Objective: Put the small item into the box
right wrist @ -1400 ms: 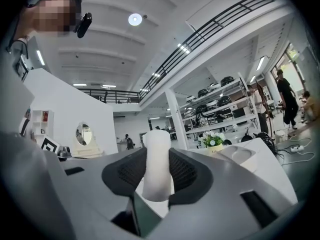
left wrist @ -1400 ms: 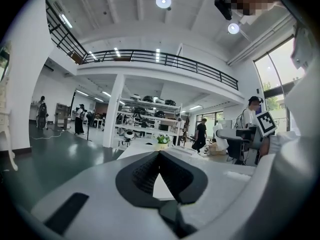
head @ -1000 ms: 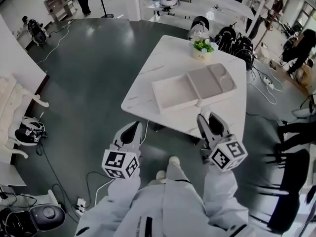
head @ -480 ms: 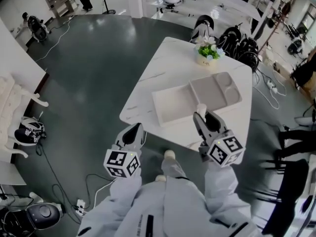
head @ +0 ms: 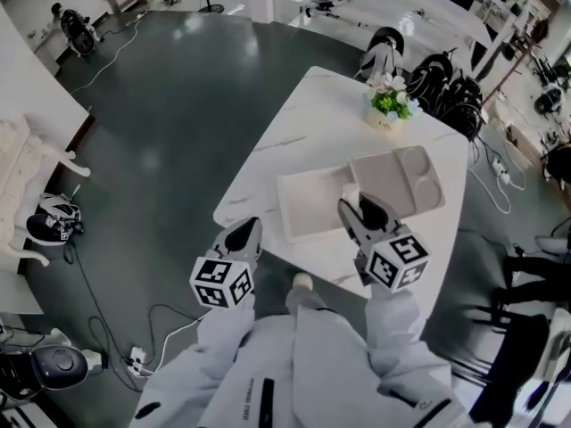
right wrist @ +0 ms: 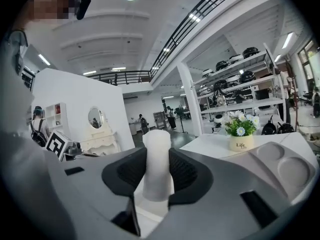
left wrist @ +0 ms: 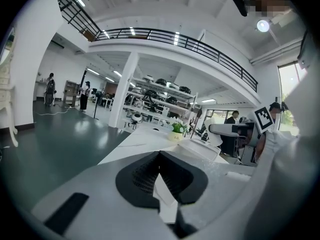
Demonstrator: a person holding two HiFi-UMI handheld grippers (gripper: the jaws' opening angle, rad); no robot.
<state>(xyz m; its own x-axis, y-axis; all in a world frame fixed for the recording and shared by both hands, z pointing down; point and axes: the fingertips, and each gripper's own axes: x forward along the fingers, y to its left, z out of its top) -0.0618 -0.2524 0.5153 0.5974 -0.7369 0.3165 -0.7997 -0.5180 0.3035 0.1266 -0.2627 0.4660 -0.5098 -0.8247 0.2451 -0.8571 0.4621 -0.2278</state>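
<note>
A small white cylinder (head: 350,192) stands upright between the jaws of my right gripper (head: 355,203), which is shut on it. In the right gripper view the cylinder (right wrist: 157,139) fills the gap between the black pads (right wrist: 186,171). It hovers over the near part of the open white box (head: 308,208) on the marble table (head: 268,159). The box's compartment half (head: 403,178) lies to the right, also seen as round wells (right wrist: 282,166). My left gripper (head: 246,230) hangs off the table's near left edge, shut and empty (left wrist: 159,159).
A flower pot (head: 390,105) stands at the table's far end. Dark bags (head: 446,78) sit behind the table and black chairs (head: 526,346) to the right. White furniture (head: 36,172), a helmet (head: 49,219) and cables lie on the dark floor at left.
My right gripper has carried the cylinder forward from the table's near edge to above the box. The left gripper has come slightly closer to the table.
</note>
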